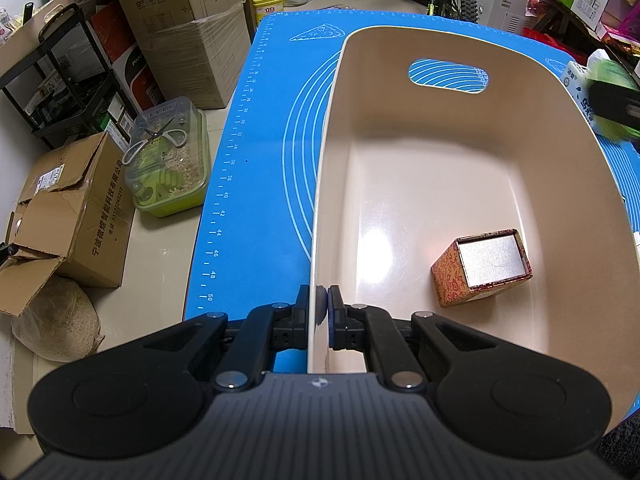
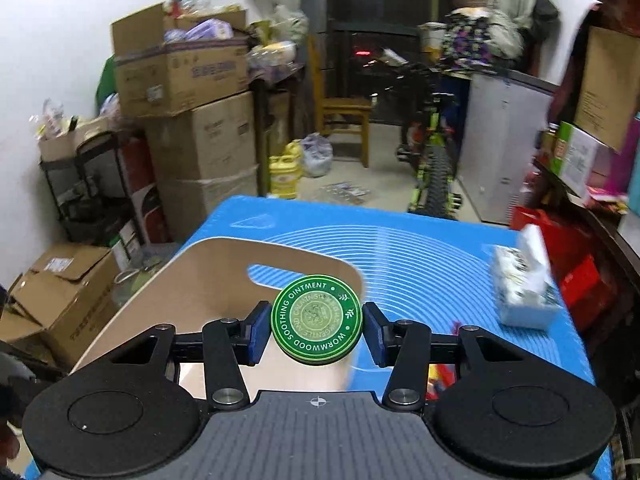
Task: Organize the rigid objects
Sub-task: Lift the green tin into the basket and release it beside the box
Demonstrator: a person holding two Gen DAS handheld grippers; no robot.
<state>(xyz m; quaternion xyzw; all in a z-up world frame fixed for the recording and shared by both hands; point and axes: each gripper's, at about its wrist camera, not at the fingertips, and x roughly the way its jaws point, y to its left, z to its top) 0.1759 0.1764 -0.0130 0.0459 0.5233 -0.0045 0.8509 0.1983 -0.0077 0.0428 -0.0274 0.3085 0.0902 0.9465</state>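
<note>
While the left gripper (image 1: 322, 300) pinched the near left wall of the beige bin (image 1: 460, 52), one pad on each side of the thin rim and pressed tight against it, the right gripper (image 2: 317, 326) carried a round green tin (image 2: 317, 323) lettered "Wormwood Soothing Ointment". Its blue pads (image 2: 258, 330) clamped the tin by its edge, lid facing the camera. In the right wrist view the tin was in the air in front of the bin's far right corner, over the blue mat (image 2: 420, 256). Inside the bin, a small box with a red-and-gold pattern (image 1: 482, 266) lay tipped on its side near the right wall, its silvery face turned up. On the mat to the right of the bin stood a blurred white tissue pack (image 2: 522, 280). Stacked cardboard boxes (image 2: 192, 120) and a bicycle (image 2: 434, 160) stood beyond the table.
</note>
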